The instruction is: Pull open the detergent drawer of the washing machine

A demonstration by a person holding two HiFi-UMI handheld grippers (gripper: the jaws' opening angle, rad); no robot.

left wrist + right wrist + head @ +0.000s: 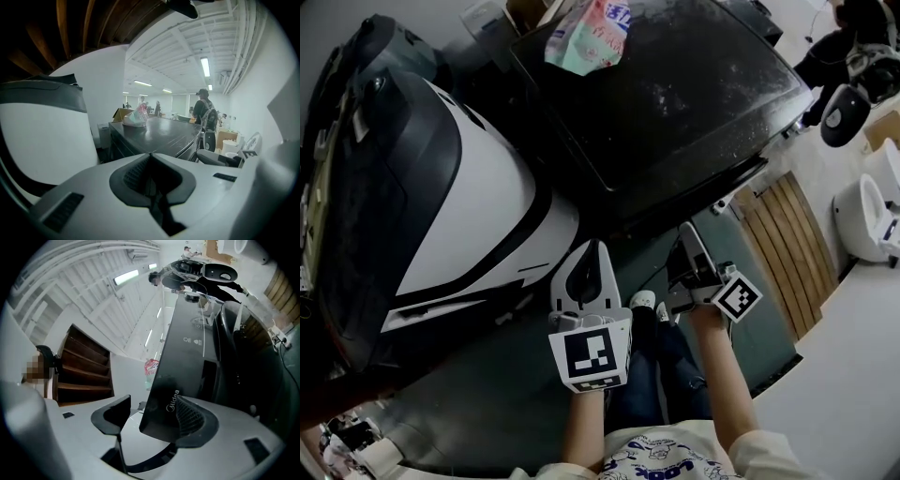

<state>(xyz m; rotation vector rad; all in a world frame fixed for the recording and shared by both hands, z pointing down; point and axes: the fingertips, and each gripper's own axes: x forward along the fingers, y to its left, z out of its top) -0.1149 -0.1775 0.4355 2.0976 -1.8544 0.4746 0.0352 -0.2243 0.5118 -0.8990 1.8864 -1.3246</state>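
2 grippers sit low in the head view, both held in front of the washing machine (675, 103). Left gripper (589, 253) has its jaws pressed together with nothing between them and hangs near the machine's front left corner. Right gripper (152, 416) has its jaws spread. The end of the detergent drawer (171, 399), a dark panel printed Midea, stands between them. The far pad (194, 418) lies right at the panel face; the other pad (112, 413) is clear of its edge.

The drawer sits at the near end of the machine's front strip and faces the person. Its long axis runs along that strip, away from the jaws and up the right gripper view. Cannot tell if it is out at all.

Around it:
- 1 detergent pouch (591, 33) on the machine's dusty black top, at the back.
- White-and-black casing (459, 197) just left of the machine.
- Wooden slat panel (787, 248) to the right, white toilets (862, 211) beyond it.
- Person's shoes (642, 300) between the 2 grippers.
- Another person (204, 115) stands well behind, in the left gripper view.
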